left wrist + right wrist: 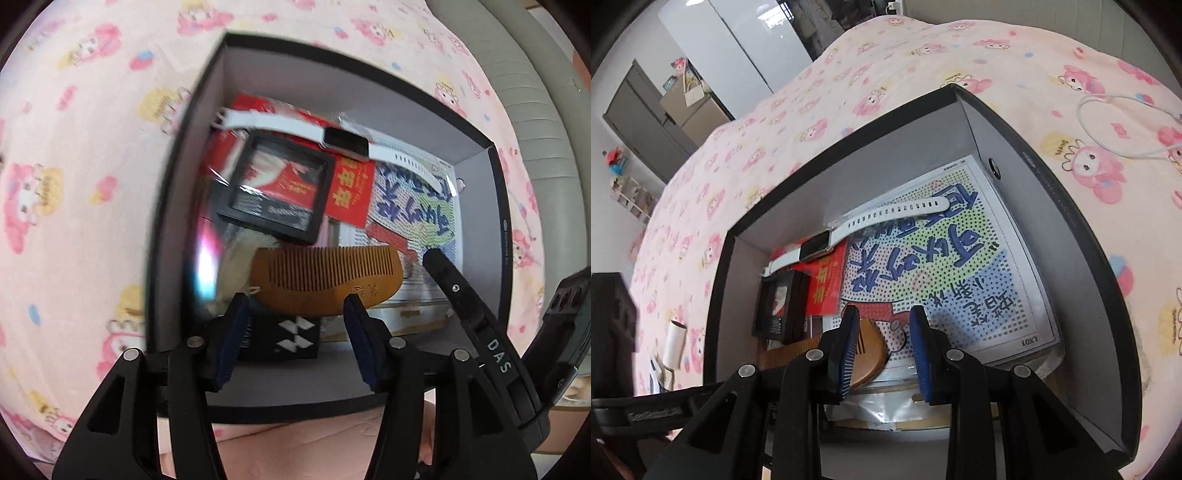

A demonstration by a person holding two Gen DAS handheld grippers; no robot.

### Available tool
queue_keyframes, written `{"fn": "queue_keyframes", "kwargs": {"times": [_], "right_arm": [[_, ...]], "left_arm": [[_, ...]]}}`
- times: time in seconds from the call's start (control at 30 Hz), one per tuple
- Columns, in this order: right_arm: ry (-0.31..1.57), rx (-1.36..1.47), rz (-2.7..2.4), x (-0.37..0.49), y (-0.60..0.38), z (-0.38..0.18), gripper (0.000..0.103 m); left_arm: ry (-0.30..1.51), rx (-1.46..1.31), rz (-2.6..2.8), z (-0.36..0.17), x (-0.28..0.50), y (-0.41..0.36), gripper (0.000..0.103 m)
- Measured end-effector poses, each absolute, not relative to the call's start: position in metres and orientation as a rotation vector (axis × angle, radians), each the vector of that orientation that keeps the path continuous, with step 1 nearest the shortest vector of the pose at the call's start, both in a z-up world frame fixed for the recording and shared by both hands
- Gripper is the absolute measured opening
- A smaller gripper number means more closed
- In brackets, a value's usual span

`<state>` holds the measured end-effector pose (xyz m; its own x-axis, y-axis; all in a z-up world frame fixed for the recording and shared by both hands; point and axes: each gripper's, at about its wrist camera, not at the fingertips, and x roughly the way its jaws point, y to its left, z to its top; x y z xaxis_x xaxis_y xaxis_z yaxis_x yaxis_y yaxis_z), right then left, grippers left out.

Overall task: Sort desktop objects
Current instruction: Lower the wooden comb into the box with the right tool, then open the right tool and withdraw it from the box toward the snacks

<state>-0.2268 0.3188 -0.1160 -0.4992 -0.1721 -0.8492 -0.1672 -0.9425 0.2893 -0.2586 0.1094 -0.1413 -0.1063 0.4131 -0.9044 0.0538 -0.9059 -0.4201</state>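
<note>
both tools hang over the box (476, 206); left tool (295, 325) half open, empty, comb (325, 277) lying at its 12 o'clock; right tool (882, 350) narrowly open, empty; lift straight up, touching nothing.

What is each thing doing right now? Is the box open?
Box: open, no lid.
Comb: lying flat in the box, not held.
Watch: unfastened, stretched out, screen dark.
Left gripper: jaws open, empty.
Right gripper: jaws apart, empty.

Pink cartoon-print bedspread (886, 74) — white wardrobe (738, 40), grey door (639, 118)
</note>
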Motion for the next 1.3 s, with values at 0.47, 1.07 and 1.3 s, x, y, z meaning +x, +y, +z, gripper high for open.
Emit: {"fn": "queue_keyframes", "kwargs": {"times": [0.47,1.07,1.3], "right_arm": [[-0.449,1.635,-2.461,-0.238,0.288,-0.129,0.025],[-0.35,1.517,-2.538,-0.222,0.271,-0.105,0.025],[-0.336,1.427,-2.572,-0.212,0.256,-0.081,0.025]], "left_arm": [[-0.466,-1.89,2.149,-0.155,-0.263,0.121,0.038],[-0.431,-1.663,2.286,-0.126,-0.249,0.109,0.043],[-0.344,-1.533,2.413,-0.09,-0.234,0.094,0.047]]}}
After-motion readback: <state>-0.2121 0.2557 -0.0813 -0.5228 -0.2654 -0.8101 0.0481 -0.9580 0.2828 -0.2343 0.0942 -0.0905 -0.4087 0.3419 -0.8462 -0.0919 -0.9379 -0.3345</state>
